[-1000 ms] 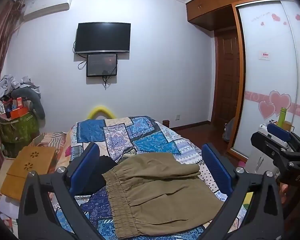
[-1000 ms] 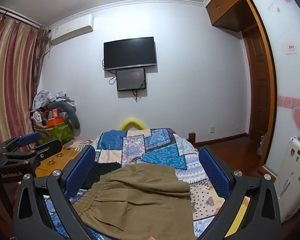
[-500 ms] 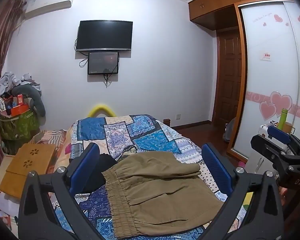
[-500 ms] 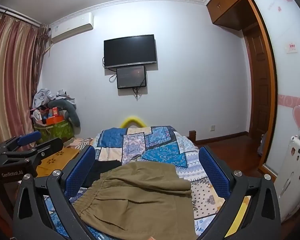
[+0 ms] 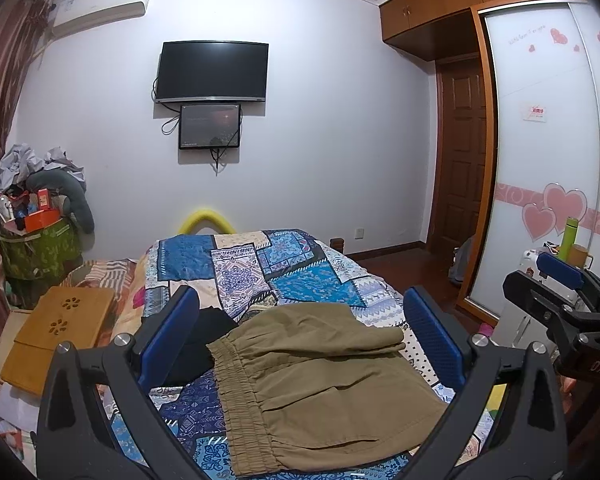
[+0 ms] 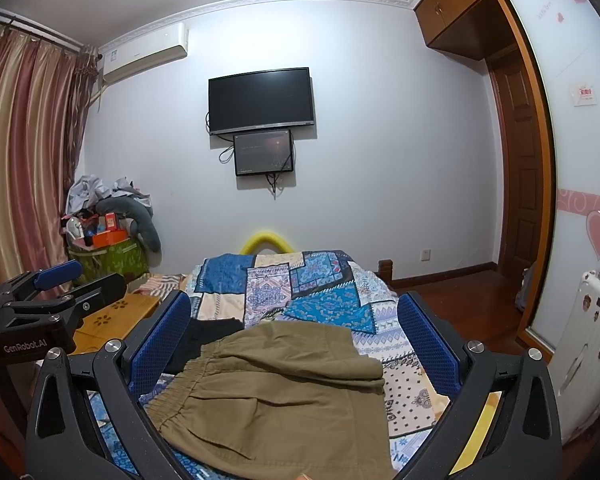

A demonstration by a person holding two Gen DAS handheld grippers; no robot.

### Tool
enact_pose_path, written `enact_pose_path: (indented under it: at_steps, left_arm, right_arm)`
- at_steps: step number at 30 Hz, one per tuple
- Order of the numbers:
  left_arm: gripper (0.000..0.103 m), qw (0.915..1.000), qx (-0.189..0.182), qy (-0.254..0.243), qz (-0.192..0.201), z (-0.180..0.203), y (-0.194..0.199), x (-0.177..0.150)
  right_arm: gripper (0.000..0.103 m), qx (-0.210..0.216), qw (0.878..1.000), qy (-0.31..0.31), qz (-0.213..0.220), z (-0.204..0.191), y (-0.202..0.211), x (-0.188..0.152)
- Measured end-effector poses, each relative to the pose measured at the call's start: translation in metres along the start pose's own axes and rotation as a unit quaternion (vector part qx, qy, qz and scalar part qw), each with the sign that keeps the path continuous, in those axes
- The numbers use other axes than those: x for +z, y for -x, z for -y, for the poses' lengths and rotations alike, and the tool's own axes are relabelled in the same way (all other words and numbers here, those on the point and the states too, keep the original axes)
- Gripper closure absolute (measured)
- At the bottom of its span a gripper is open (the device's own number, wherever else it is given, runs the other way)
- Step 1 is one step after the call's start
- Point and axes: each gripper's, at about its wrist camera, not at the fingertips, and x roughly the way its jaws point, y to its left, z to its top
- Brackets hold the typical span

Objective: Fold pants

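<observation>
Khaki pants (image 5: 320,376) lie folded on the patchwork bedspread (image 5: 292,268), elastic waistband to the left. They also show in the right wrist view (image 6: 276,392). My left gripper (image 5: 300,336) is open and empty, held above the pants' near side. My right gripper (image 6: 294,336) is open and empty, also above the pants. Each gripper shows at the edge of the other's view: the right one (image 5: 560,304), the left one (image 6: 56,292).
A black garment (image 5: 204,344) lies left of the pants. A wooden lap table (image 5: 60,332) sits left of the bed. A green basket of clutter (image 5: 36,240) stands at the far left. A wardrobe with sliding doors (image 5: 548,160) and a white appliance (image 6: 588,344) are on the right.
Both grippers have tilted up and drawn back slightly; the pants lie lower in both views. The pants have not moved.
</observation>
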Motion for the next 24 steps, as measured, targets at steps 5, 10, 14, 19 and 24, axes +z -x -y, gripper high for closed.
enact_pose_path:
  at_steps: [5, 10, 14, 19, 24]
  left_arm:
    - [0.000, 1.0000, 0.001, 0.000, 0.001, -0.0003, 0.0000, -0.0006]
    - [0.000, 1.0000, 0.001, -0.001, 0.003, 0.0001, 0.0012, 0.0008]
    - [0.000, 1.0000, 0.002, -0.001, 0.003, 0.0007, 0.0014, 0.0016]
    - [0.000, 1.0000, 0.002, 0.000, 0.004, 0.0006, 0.0017, 0.0041]
    - [0.000, 1.0000, 0.003, -0.001, 0.004, 0.0015, 0.0019, 0.0039]
  right_arm:
    - [0.000, 0.000, 1.000, 0.000, 0.000, 0.0001, -0.0002, 0.0000]
    - [0.000, 0.000, 1.000, 0.001, 0.000, -0.0001, -0.0003, 0.0004]
    - [0.000, 0.000, 1.000, 0.000, 0.000, 0.0001, -0.0007, 0.0003]
    - [0.000, 0.000, 1.000, -0.001, 0.000, -0.0001, -0.0022, -0.0020]
    - [0.000, 0.000, 1.000, -0.001, 0.000, 0.0007, -0.0014, -0.0009]
